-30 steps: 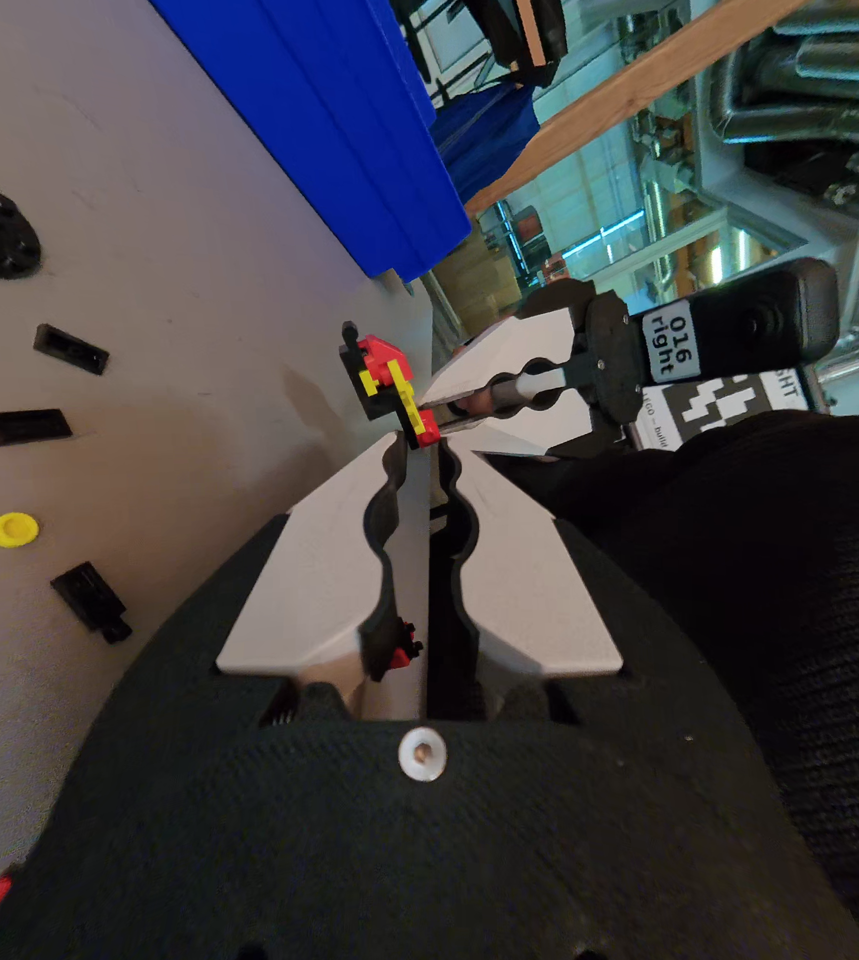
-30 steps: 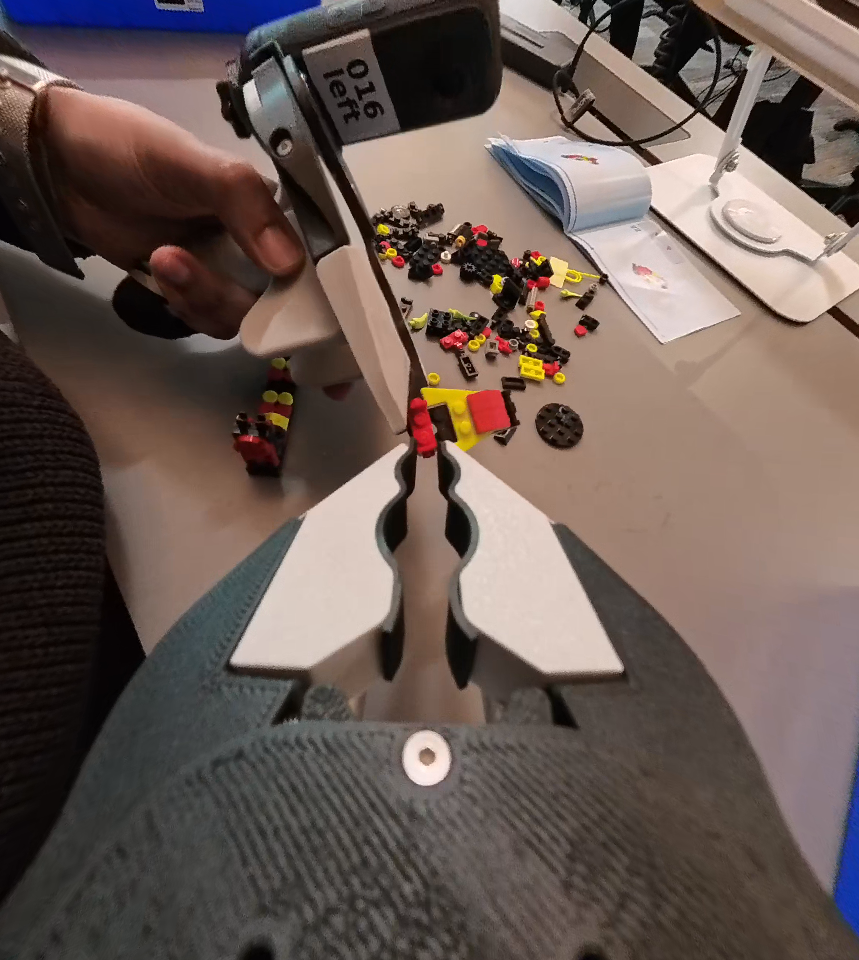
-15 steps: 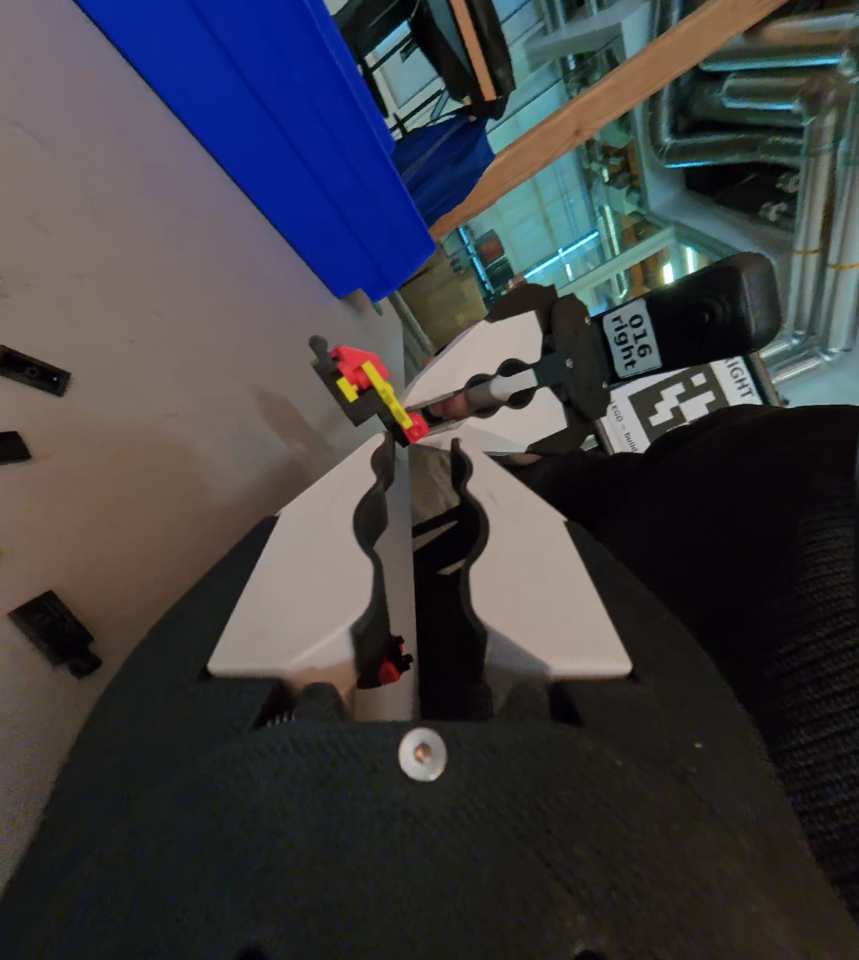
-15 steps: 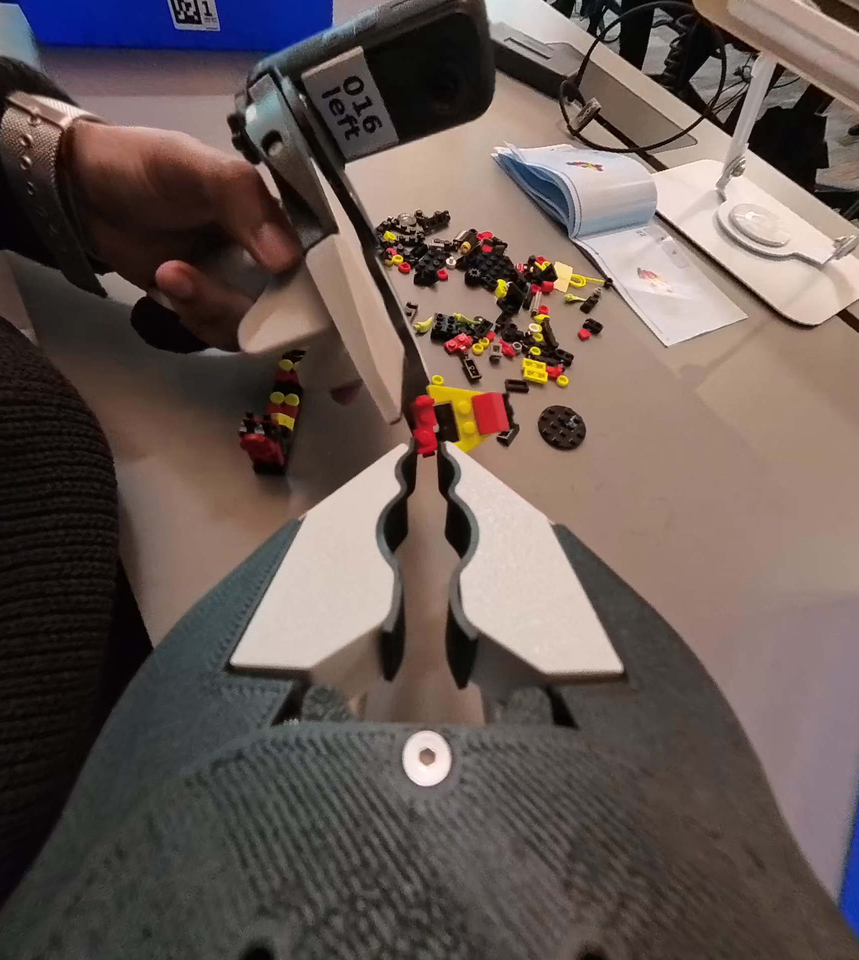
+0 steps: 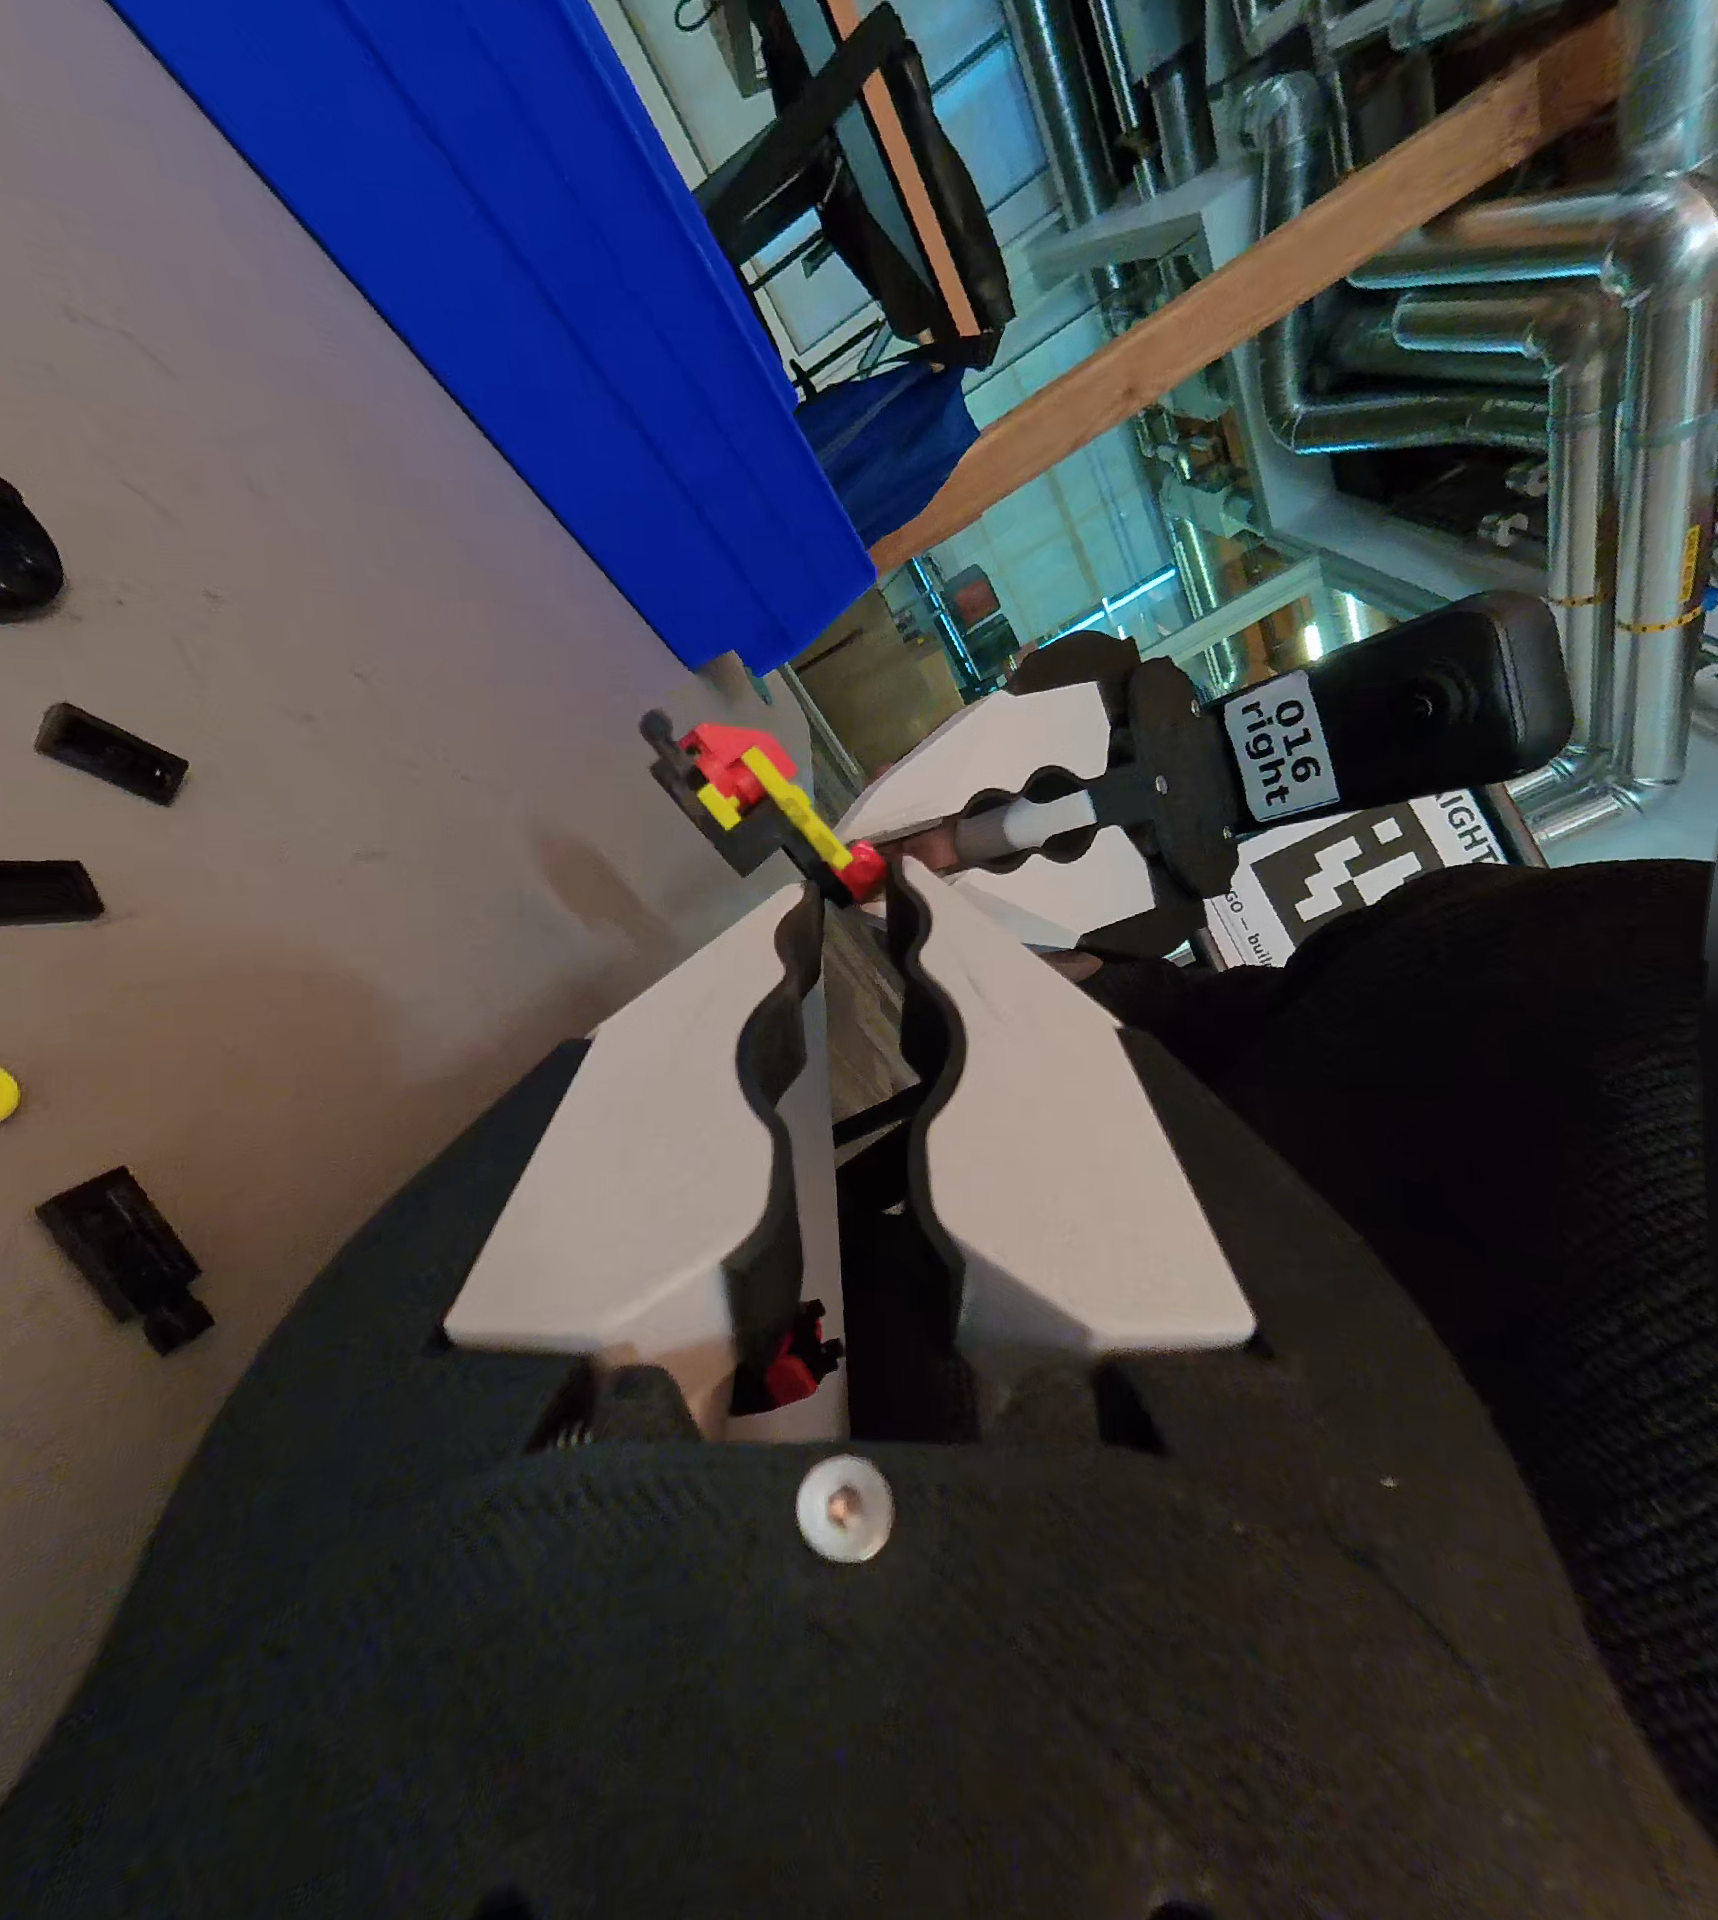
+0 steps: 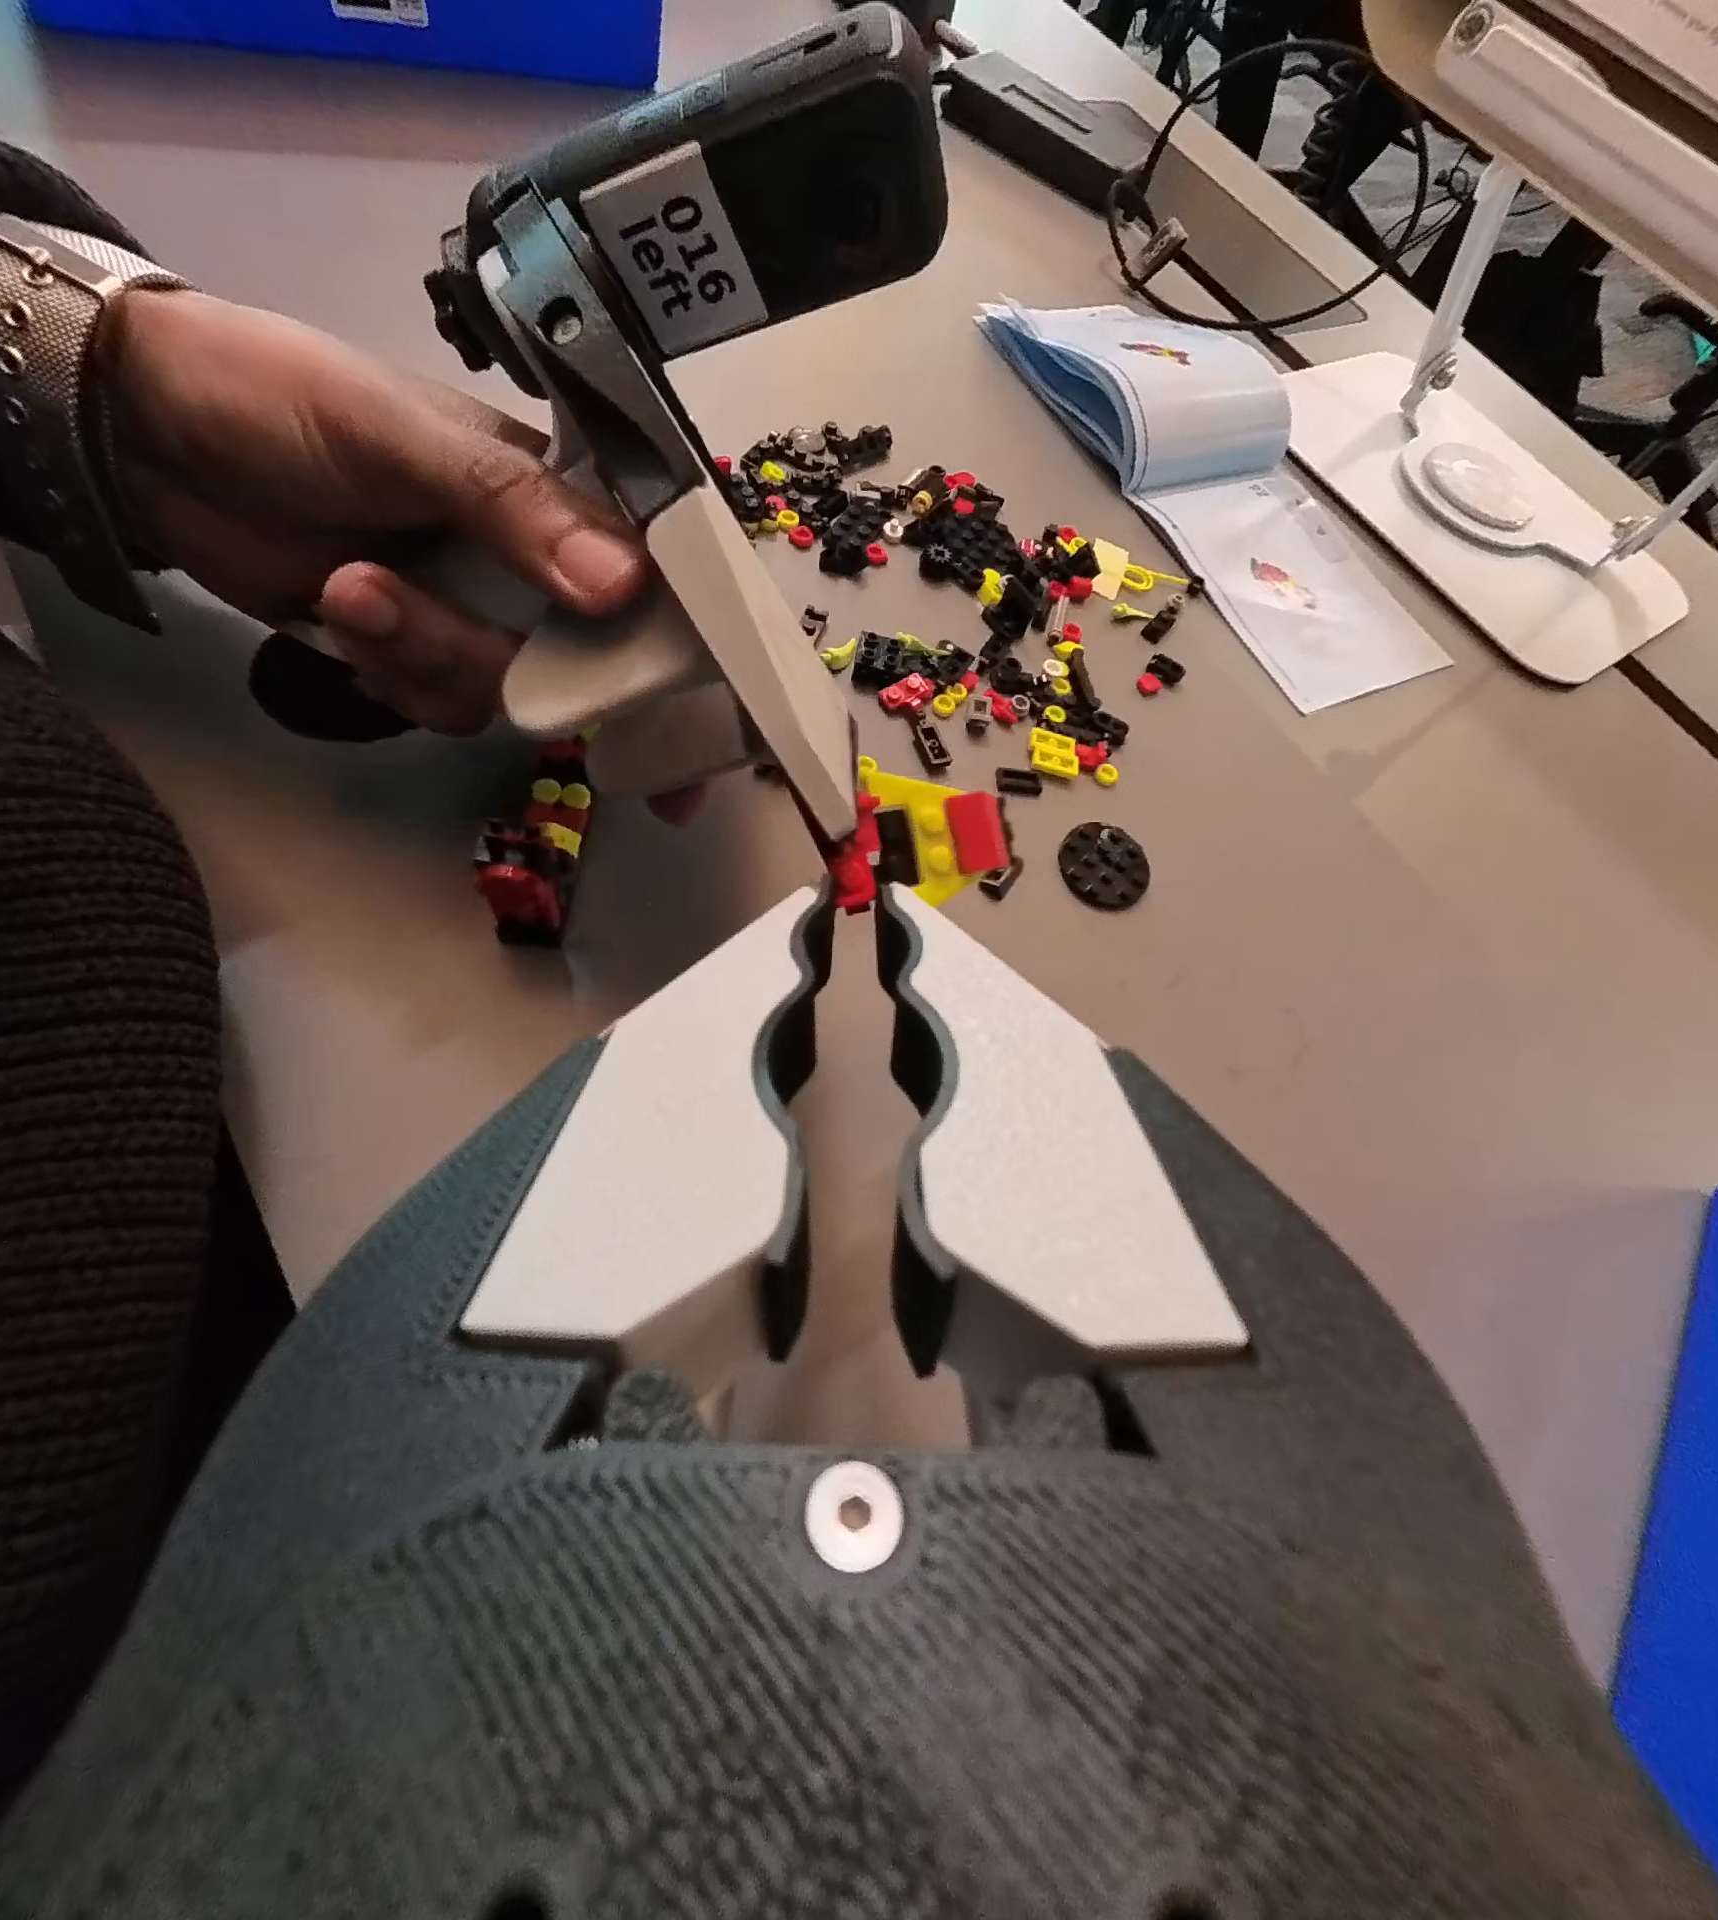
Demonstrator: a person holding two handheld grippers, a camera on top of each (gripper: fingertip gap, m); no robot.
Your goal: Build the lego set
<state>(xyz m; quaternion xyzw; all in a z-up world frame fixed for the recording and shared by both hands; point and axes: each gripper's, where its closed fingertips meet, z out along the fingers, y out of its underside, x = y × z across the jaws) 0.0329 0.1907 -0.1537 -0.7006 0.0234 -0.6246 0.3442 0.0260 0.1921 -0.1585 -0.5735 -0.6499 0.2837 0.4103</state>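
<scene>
A small red, yellow and black lego assembly [image 6: 938, 831] is held in the air over the table between both grippers. My right gripper [image 6: 850, 899] is shut on its red end. My left gripper [image 5: 855, 894] is shut on the same end from the other side, and it shows in the right wrist view [image 6: 829, 810] coming down from the upper left in a person's hand. In the left wrist view the assembly [image 5: 751, 800] sticks out past my fingertips, with the right gripper [image 5: 896, 836] meeting it from the right. A small red piece [image 5: 793, 1366] sits deep between the left fingers.
A second black, red and yellow build [image 6: 533, 852] lies on the table. Behind it are a pile of loose pieces [image 6: 969, 603], a black round plate [image 6: 1104, 864], an instruction booklet [image 6: 1177, 416] and a white lamp base [image 6: 1489, 520]. A blue bin [image 5: 522, 291] stands alongside. Both grippers' tips are close together, under 4 cm apart. The black round plate [image 6: 1104, 864] is about 12 cm from both grippers' fingertips.
Both grippers stay shut on the assembly. The left gripper has shifted and tilted a little, so the assembly sits slightly differently in view.
</scene>
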